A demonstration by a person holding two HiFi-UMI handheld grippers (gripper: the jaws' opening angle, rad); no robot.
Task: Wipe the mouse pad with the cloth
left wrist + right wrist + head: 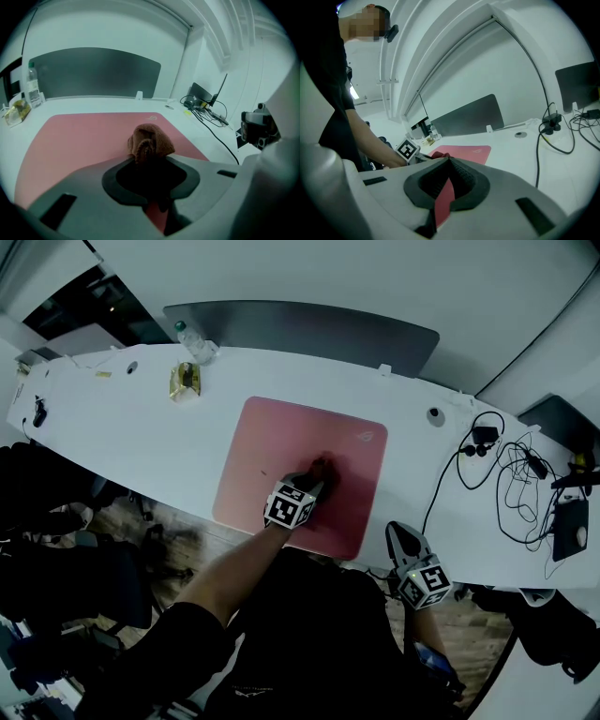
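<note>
left gripper (148, 161): jaws pinching a bunched brown cloth (149, 139). the wad sticks out past the tips and rests on the pink mouse pad (79, 136).

cloth, head view (323, 470): a little right of the pad's middle, with bare pad (272, 442) on every side.

right gripper (449, 161): jaws pressed together at the tips, nothing between them. in the head view it (401, 538) hangs just off the pad's near right corner, not touching the pad and taking no part.

mouse pad: lies flat on the white worktop (141, 427), its near edge close to the worktop's front edge.

step in hand: judged a wiping stroke, cloth down on the pad. how much is already wiped cannot be told.

next move calls for: dragging the cloth across the pad with steady downward press and a firm pinch so the wad does not pull free. the wide left part and the far strip are the largest stretches to cover. the pad is not held down and may creep, so the idle gripper could steady its corner.

surroundings: bottle (192, 338) and small packet (185, 381) far left, cables (511, 474) right, all well apart from the pad.
</note>
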